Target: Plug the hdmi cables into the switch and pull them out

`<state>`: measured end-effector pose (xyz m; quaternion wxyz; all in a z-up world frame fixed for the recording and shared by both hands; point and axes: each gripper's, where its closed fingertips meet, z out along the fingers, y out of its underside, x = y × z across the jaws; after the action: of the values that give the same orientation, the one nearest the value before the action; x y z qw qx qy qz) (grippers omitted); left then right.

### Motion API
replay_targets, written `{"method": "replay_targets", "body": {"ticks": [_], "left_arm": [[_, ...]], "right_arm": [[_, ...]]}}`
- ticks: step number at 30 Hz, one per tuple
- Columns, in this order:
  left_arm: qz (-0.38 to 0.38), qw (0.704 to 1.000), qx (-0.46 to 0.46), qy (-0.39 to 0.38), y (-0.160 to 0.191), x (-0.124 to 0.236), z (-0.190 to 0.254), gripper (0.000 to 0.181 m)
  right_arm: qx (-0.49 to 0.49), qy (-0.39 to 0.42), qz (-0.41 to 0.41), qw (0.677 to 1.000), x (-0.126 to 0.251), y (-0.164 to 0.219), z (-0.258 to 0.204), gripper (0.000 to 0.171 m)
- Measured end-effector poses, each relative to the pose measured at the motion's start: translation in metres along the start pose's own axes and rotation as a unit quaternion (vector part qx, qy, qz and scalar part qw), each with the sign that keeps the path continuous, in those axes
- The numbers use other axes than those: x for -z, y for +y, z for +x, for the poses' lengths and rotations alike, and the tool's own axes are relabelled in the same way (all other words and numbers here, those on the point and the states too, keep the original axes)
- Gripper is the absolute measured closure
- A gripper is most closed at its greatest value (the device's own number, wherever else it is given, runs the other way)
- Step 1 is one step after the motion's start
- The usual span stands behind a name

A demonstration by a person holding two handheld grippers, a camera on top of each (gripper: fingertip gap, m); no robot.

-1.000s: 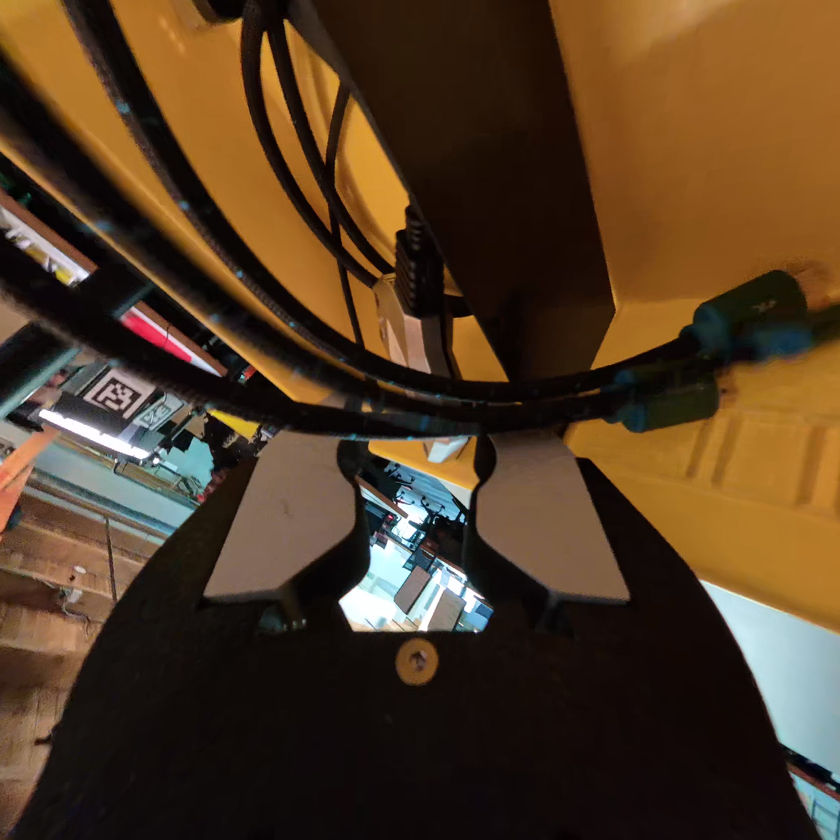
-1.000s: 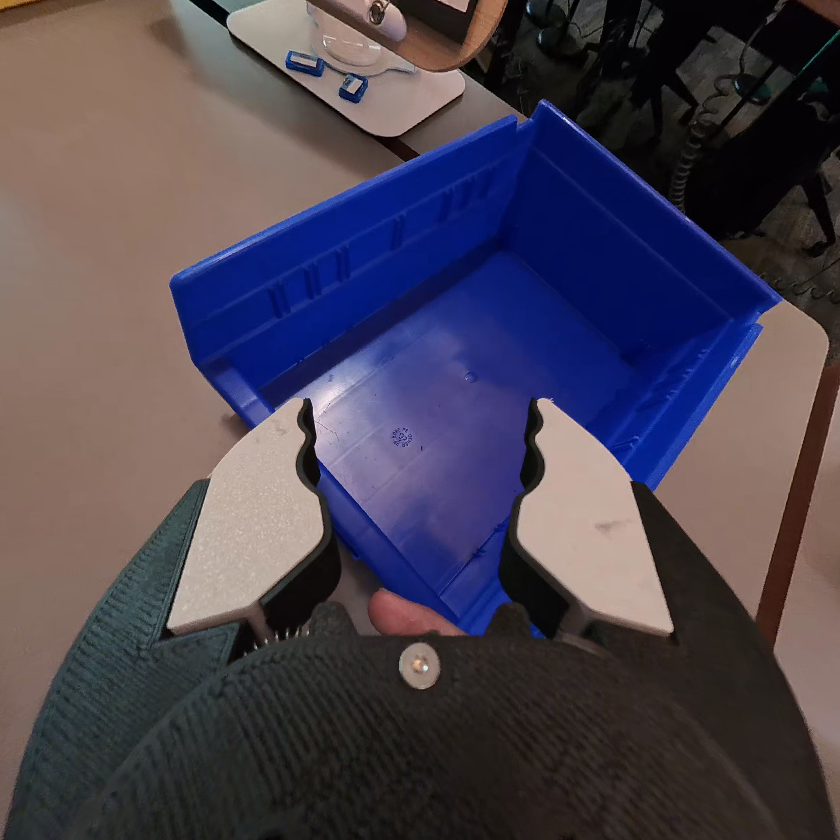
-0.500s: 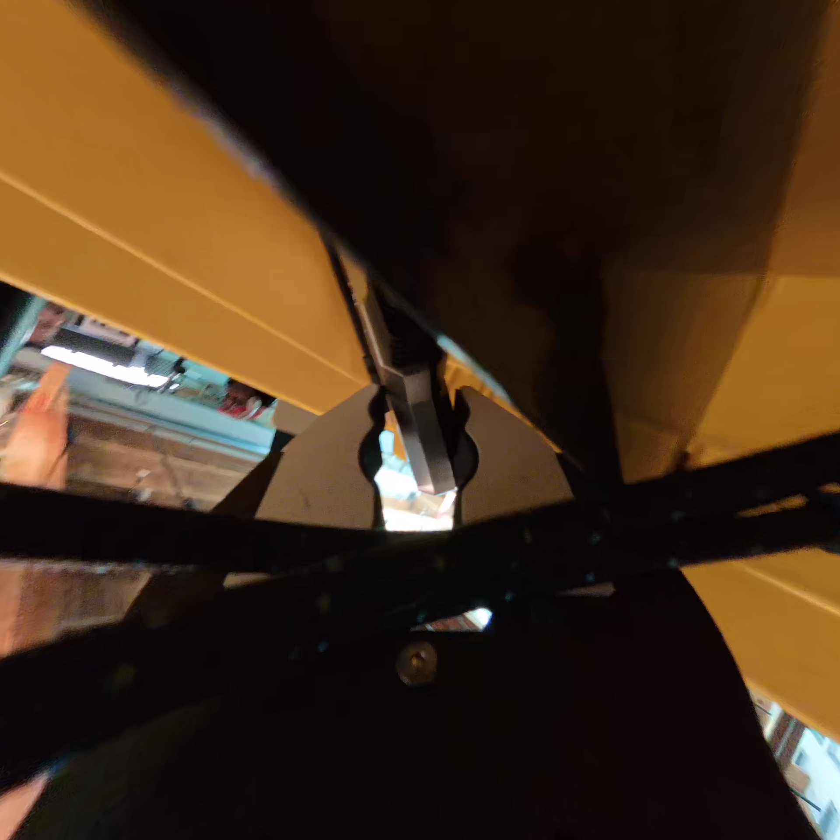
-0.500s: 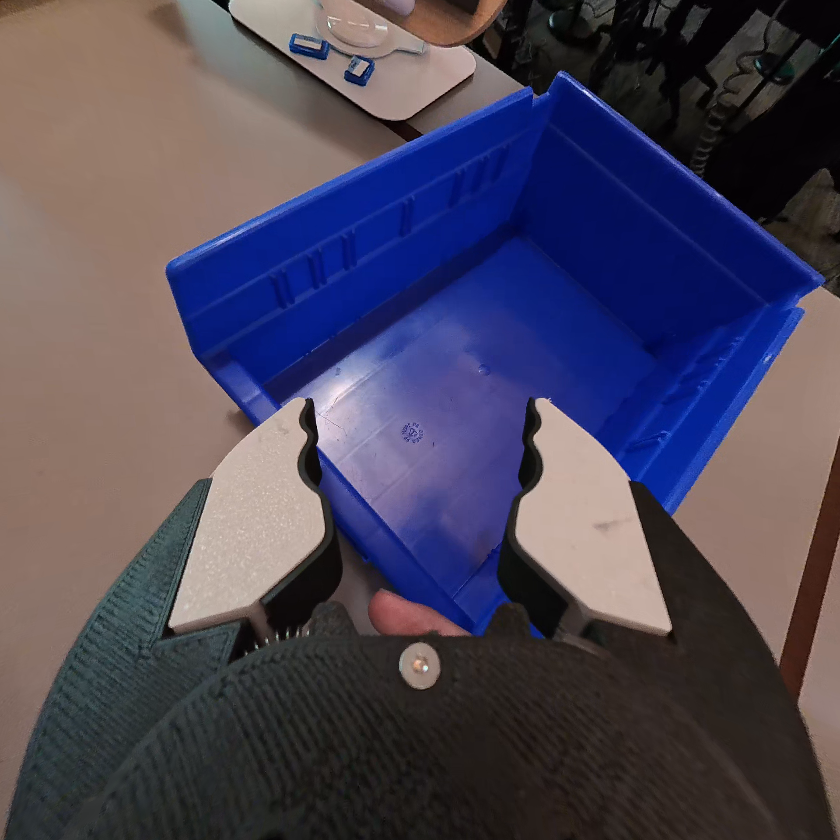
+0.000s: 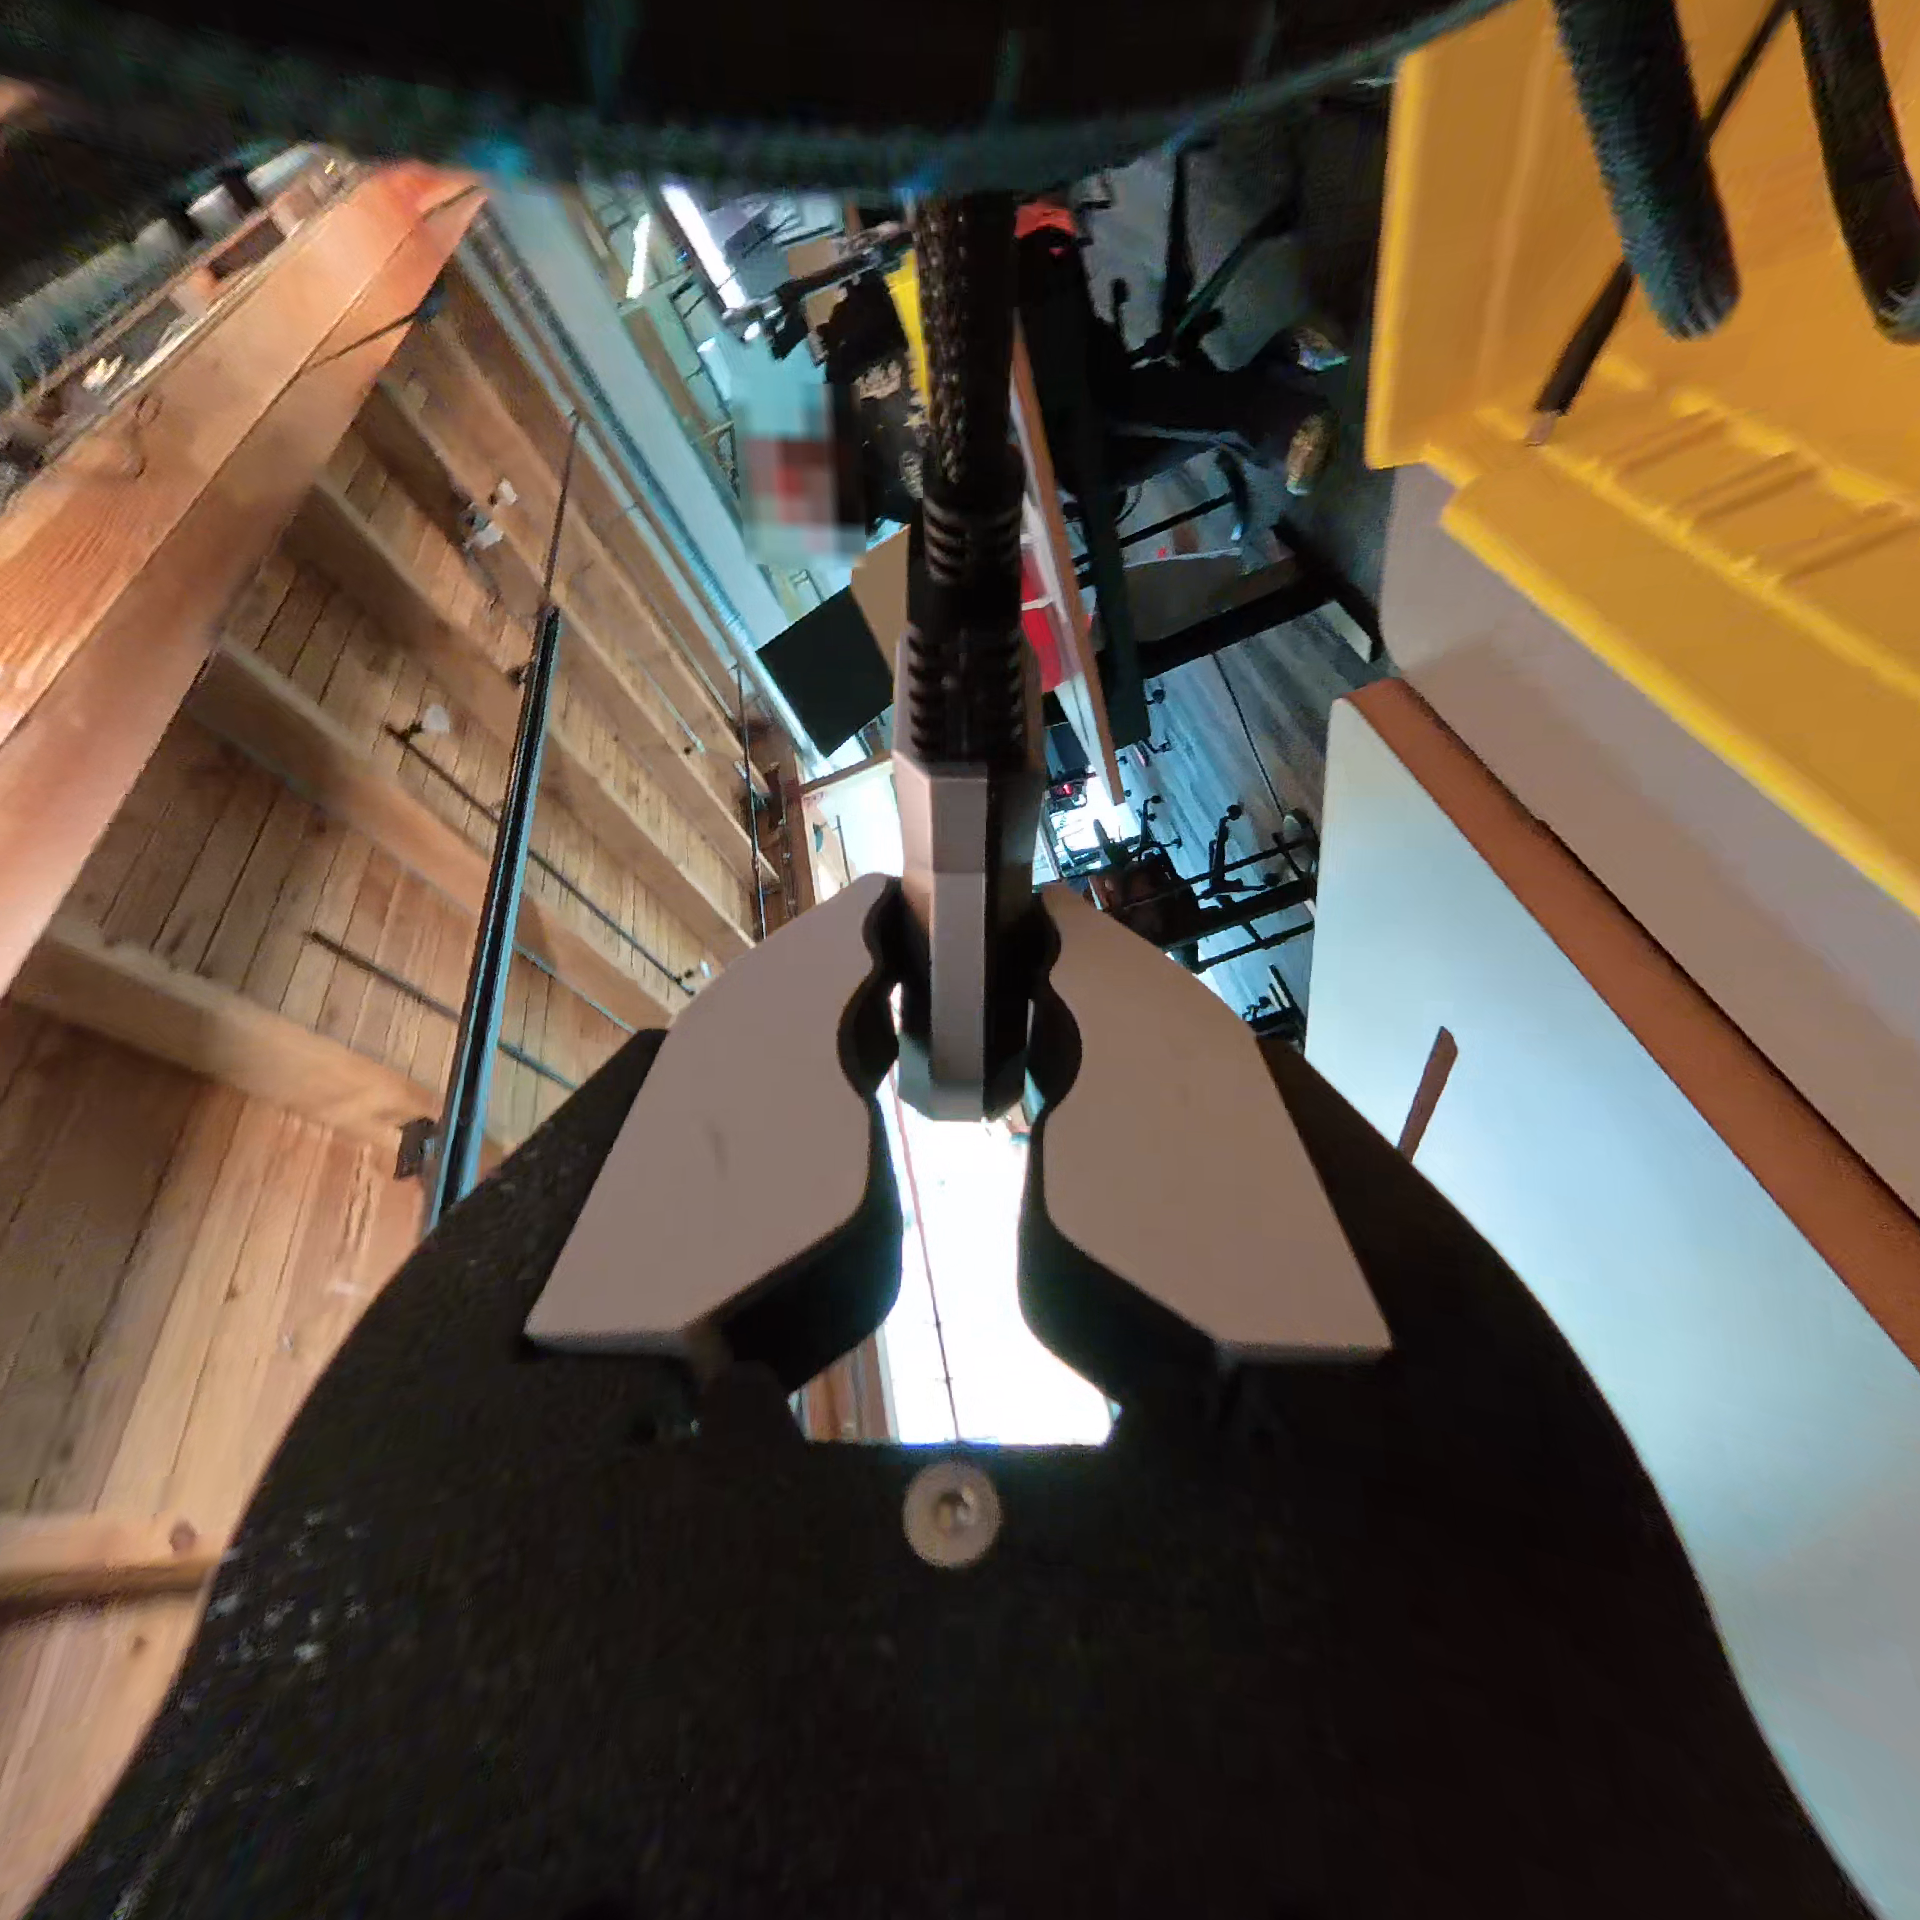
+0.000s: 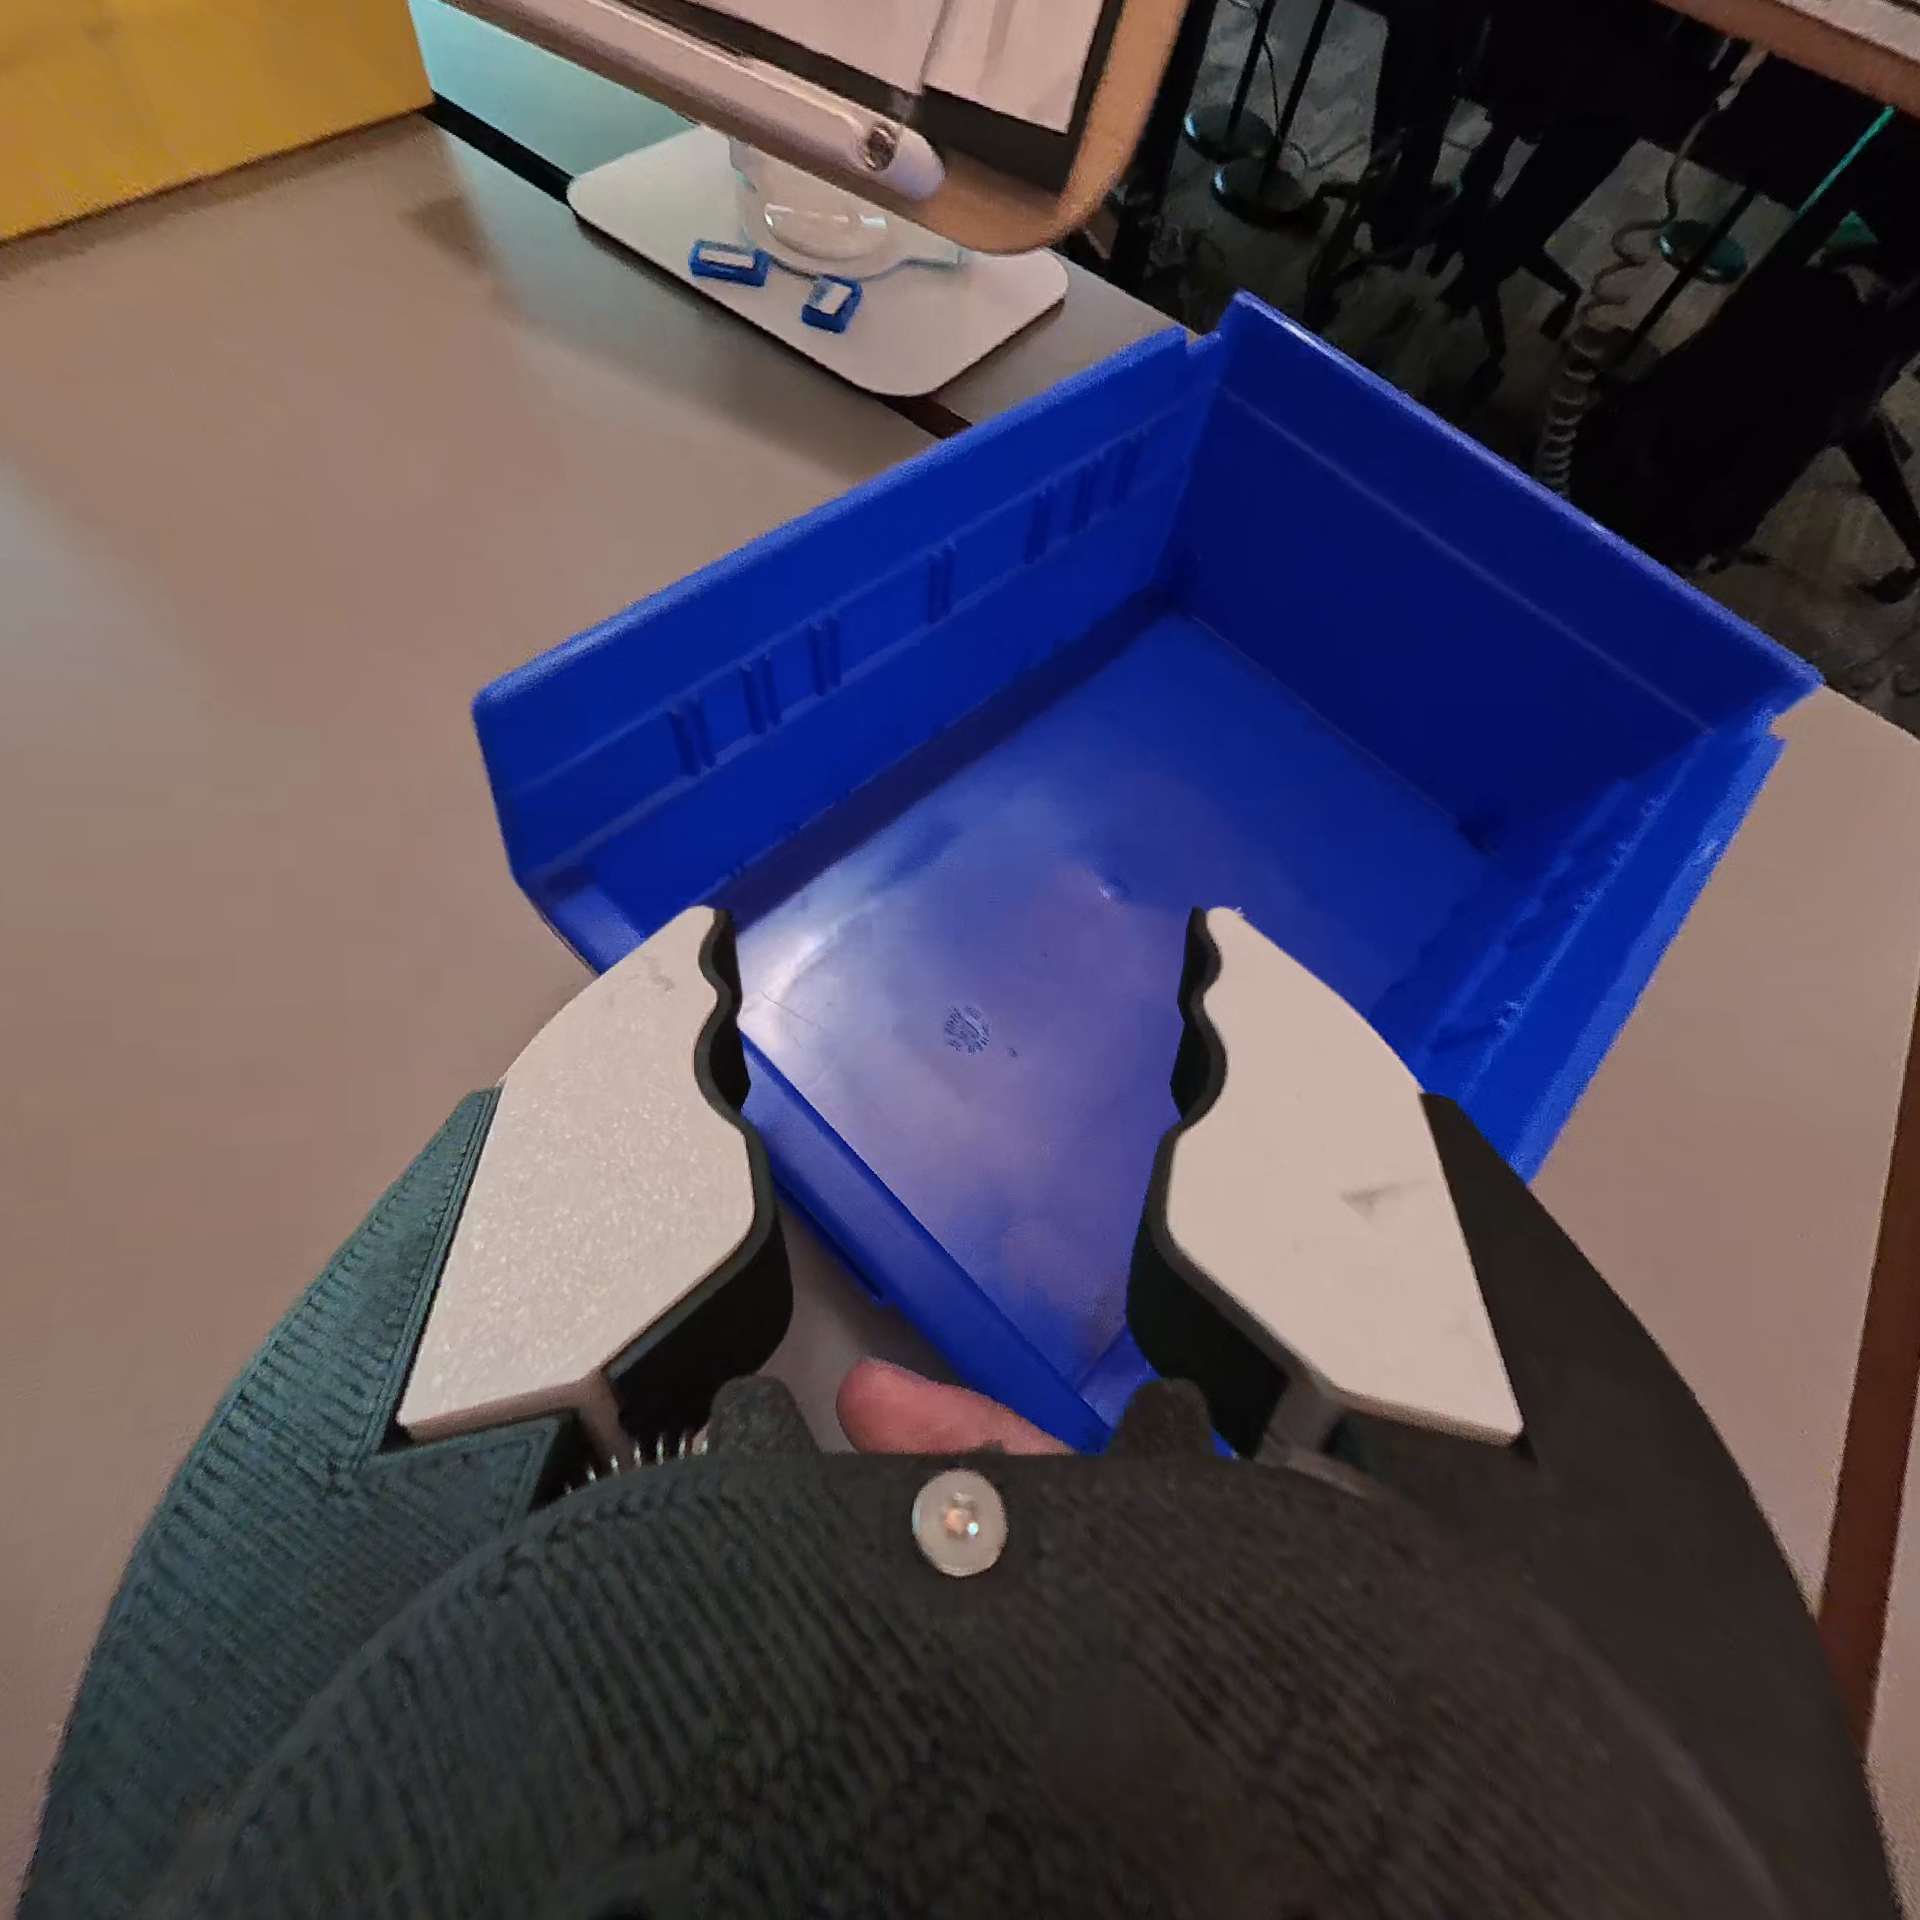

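The left gripper [image 5: 961,997] is clamped on the grey HDMI plug [image 5: 956,935], its braided cable [image 5: 961,343] running ahead of the fingertips (the switch isn't visible), probably for insertion. The right gripper [image 6: 961,1023] gapes empty above the blue bin [image 6: 1351,623].

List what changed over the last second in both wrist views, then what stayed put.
The left gripper closed on the grey metal HDMI plug with its braided black cable, then lifted it out of the yellow plastic bin, which now sits off to one side. The right gripper stayed open and empty above the empty blue plastic bin.
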<state>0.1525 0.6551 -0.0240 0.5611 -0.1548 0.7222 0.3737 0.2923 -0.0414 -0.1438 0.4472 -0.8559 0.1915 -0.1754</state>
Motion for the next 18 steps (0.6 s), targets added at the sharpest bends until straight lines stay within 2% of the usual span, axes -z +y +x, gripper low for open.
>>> {"method": "replay_targets", "body": {"ticks": [4,7,13,18], "left_arm": [[-0.005,0.997,0.069,-0.047,0.015,0.025,-0.033,0.160],[0.009,0.995,0.094,-0.035,0.015,0.034,-0.037,0.160],[0.013,0.999,0.031,0.037,0.004,0.027,0.011,0.160],[-0.002,1.000,-0.010,0.010,0.000,0.012,0.032,0.160]], "right_arm": [[0.026,-0.015,0.005,1.000,-0.003,-0.011,-0.019,0.090],[0.048,-0.019,0.006,0.999,0.001,-0.017,-0.031,0.089],[0.041,-0.038,0.029,0.998,0.013,-0.025,-0.050,0.092],[0.068,-0.052,0.028,0.996,0.009,-0.035,-0.071,0.092]]}}
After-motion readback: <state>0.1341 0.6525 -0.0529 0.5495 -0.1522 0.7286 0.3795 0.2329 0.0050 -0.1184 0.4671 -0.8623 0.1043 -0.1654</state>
